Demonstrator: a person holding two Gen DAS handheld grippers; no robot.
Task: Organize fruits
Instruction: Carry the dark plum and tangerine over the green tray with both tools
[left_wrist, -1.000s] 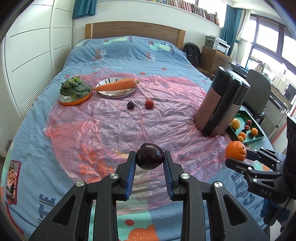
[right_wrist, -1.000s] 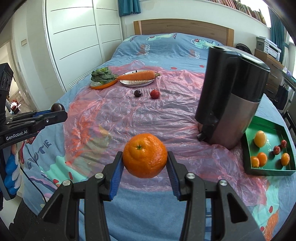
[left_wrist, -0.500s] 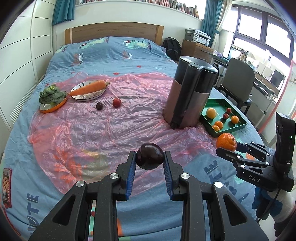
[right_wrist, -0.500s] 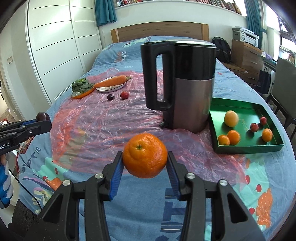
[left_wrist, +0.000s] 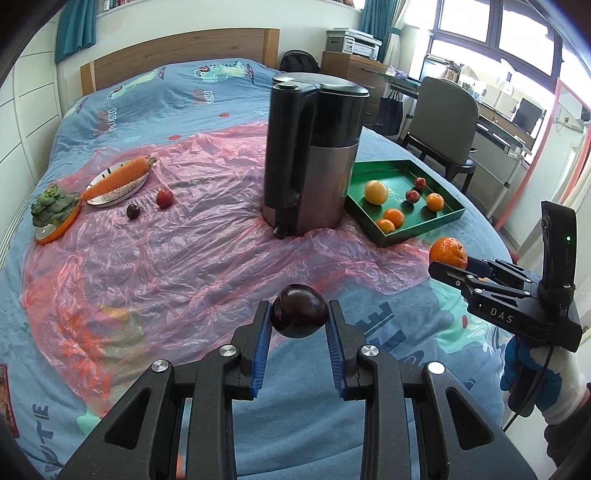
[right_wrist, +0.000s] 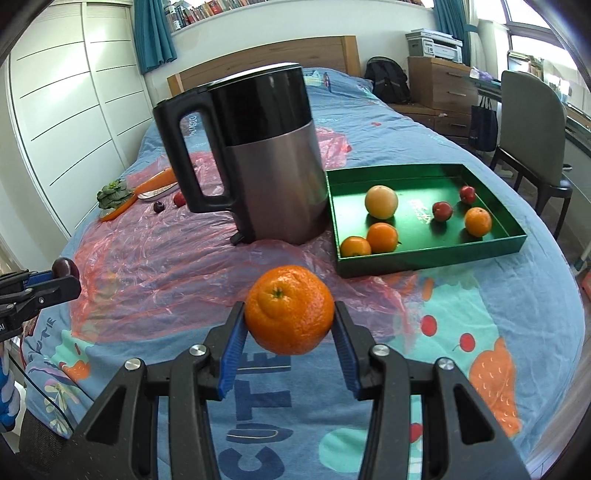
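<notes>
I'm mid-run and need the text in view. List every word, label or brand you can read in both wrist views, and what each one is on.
"DAS": white letters on the right gripper body, left wrist view.
"CUTE": big blue letters on the bedspread, right wrist view.
"MUSIC": red letters on the bedspread, near the headboard, partly distorted.
Lettering on the kettle handle: too blurred.
Gold print on the green tray floor: unreadable.
Book spines on the shelf: too small.

a home bedroom: bed (left_wrist: 155, 110) with wooden headboard (left_wrist: 177, 51), wardrobe (right_wrist: 74, 103).
</notes>
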